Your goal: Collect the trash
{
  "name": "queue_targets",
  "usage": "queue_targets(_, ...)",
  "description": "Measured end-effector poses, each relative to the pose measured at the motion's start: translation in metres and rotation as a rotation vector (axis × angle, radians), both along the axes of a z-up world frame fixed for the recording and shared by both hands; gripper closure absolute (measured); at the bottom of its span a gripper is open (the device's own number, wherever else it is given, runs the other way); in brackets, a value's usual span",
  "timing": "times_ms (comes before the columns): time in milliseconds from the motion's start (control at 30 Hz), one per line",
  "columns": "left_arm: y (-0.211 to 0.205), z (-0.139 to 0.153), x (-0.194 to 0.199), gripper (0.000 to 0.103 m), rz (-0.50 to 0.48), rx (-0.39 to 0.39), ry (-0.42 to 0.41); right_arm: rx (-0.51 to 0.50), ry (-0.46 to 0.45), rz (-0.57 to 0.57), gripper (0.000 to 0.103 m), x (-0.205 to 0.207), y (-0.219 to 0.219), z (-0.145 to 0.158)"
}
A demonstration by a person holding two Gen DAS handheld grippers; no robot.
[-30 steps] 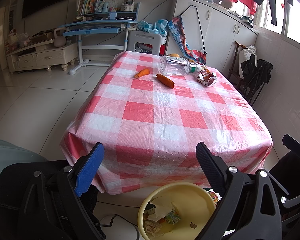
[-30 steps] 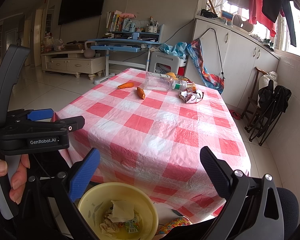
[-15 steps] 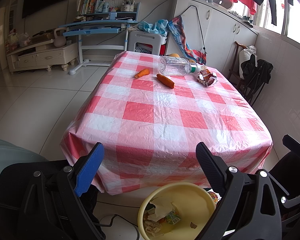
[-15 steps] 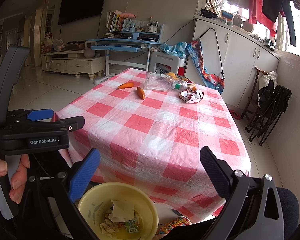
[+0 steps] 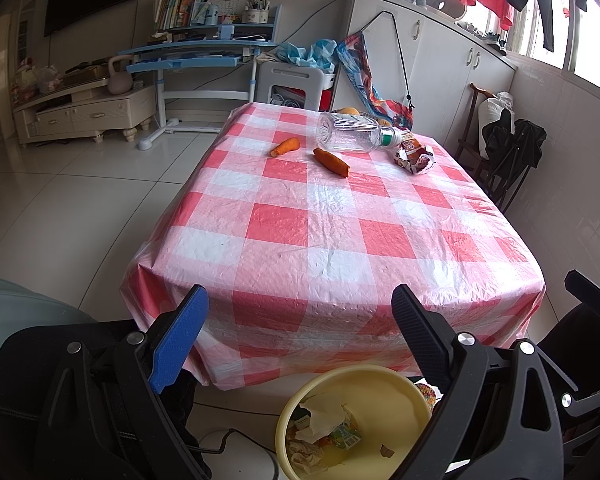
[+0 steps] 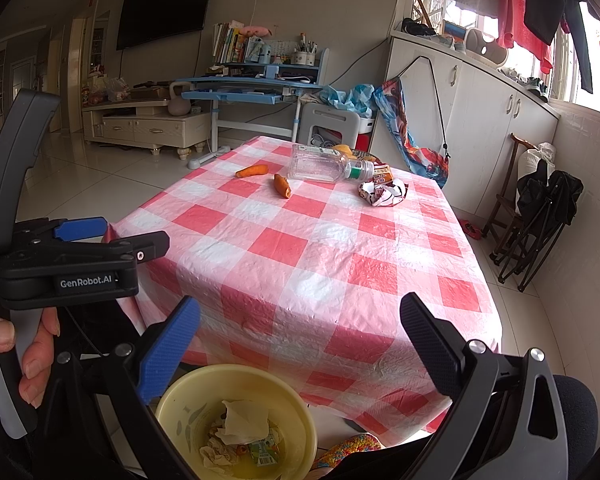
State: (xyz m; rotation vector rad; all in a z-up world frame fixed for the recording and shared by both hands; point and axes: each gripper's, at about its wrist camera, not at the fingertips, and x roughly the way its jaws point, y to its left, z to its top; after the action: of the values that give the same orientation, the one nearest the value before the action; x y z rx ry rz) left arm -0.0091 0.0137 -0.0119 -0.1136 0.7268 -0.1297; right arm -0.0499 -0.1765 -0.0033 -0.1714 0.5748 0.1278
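Nothing has shifted over the last second: both of our grippers hover unmoved at the near edge of the table (image 5: 332,240), so no pickup has begun. The left gripper (image 5: 300,336) and right gripper (image 6: 300,340) both stand with jaws wide apart and empty. The yellow bin (image 6: 300,412) sits on the floor just below that edge, already holding paper scraps. The trash lies toward the far edge: clear bottle (image 5: 352,133), crumpled wrapper (image 5: 415,157), and two carrots (image 5: 332,162) nearby. The checked cloth between is bare, leaving us open room to reach forward.
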Motion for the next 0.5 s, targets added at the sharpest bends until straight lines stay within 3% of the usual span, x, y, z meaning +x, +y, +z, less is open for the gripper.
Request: queue_targets(500,0.0001,-0.0001,0.0001,0.014,0.000,0.000,0.000,-0.001,0.002,0.001,0.007,0.0003,0.0001,-0.0001)
